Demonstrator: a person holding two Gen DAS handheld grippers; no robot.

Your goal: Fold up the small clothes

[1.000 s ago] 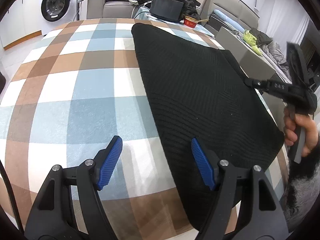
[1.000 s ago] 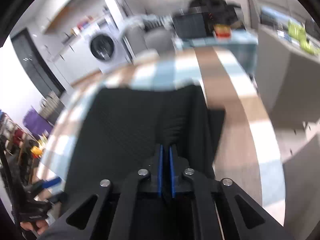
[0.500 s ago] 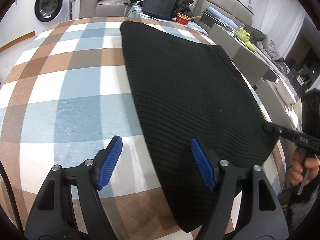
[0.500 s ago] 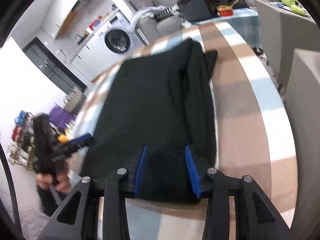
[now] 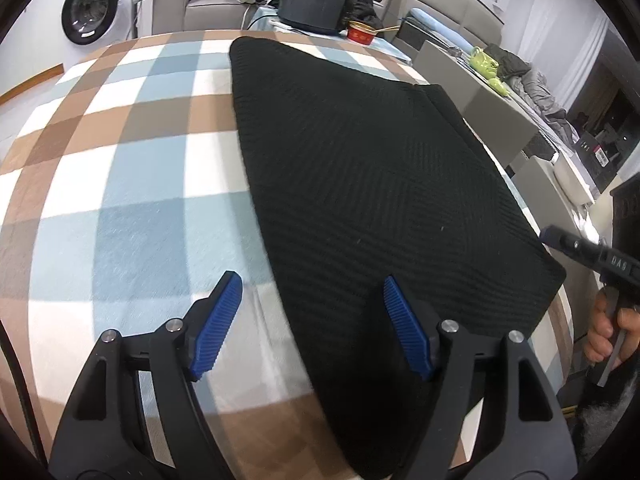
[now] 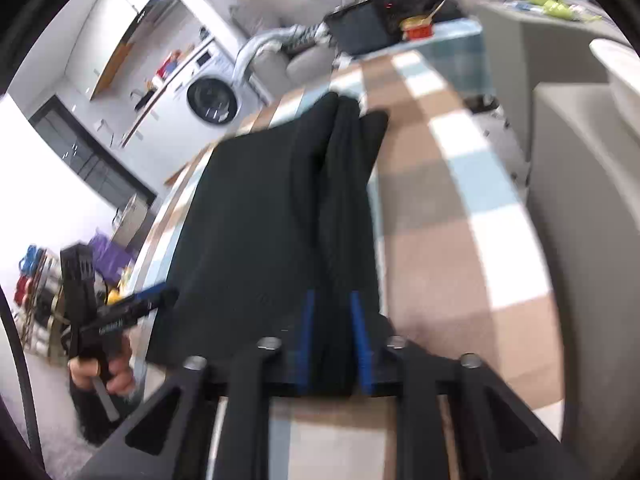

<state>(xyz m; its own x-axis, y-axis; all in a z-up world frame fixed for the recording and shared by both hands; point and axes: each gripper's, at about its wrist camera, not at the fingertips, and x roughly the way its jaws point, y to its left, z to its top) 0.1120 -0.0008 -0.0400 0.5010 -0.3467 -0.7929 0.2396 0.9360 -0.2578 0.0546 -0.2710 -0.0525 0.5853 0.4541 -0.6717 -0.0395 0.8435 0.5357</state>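
- Black ribbed knit garment (image 5: 360, 184) spread flat on the brown, blue and white checked cloth of the counter (image 5: 132, 168), lying toward the right half of it, one long fold ridge running along its right side in the right wrist view (image 6: 336, 184).
- Left hand-held gripper (image 5: 312, 320) with blue ribbed pads set wide apart, holding nothing; left pad above bare checked cloth, right pad above the near-left edge of the garment.
- Right hand-held gripper (image 6: 331, 336) with blue pads only partly parted, straddling the near end of the fold ridge; contact with the fabric impossible to tell through the blur.
- Seen from the left wrist, right hand-held gripper just beside the garment's near right corner.
- White washing machine (image 5: 86, 12) and grey sofa (image 5: 208, 4) beyond the far end of the counter.
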